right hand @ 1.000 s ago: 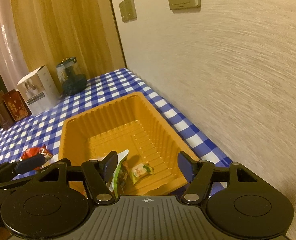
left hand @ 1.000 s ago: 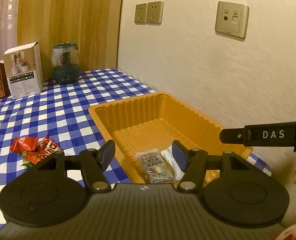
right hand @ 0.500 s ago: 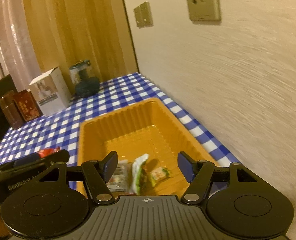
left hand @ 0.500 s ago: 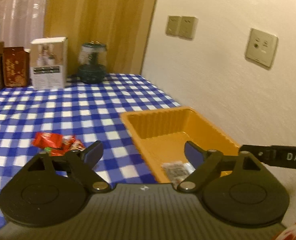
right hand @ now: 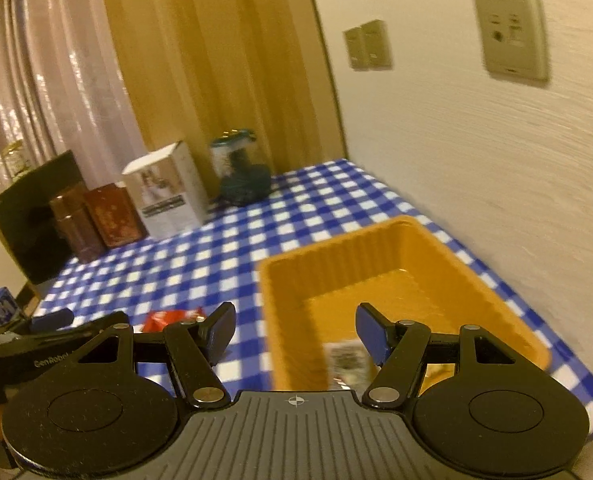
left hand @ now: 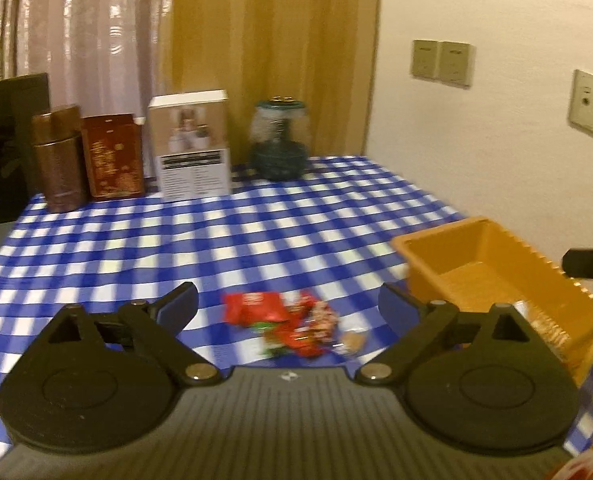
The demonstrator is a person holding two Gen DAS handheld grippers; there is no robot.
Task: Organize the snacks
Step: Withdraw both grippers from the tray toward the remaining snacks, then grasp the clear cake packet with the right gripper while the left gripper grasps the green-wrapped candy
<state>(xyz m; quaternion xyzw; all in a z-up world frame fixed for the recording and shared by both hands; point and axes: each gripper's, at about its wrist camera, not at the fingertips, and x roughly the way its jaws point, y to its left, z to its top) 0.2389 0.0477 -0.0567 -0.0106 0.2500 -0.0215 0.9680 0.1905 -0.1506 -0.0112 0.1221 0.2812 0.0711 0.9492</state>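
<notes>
**Snack wrappers on a checked cloth, orange tray to the right**

The left gripper (left hand: 288, 306) was seen with its jaws spread wide and still opening, nothing between them. Just beyond it, at twelve o'clock, a small heap of red snack packets (left hand: 284, 322) lay loose on the blue-and-white checked tablecloth (left hand: 256, 232). At two o'clock an orange tray (left hand: 472, 248) was set near the wall. From the right wrist view, the right gripper (right hand: 294, 332) was held about half open and empty, over the tray's near left corner; a pale packet (right hand: 344, 360) was blurred inside the tray. Farther off, at eleven o'clock, a white box (left hand: 192, 144), a red tin (left hand: 112, 156) and a glass jar (left hand: 278, 144) were lined up before the curtain.
</notes>
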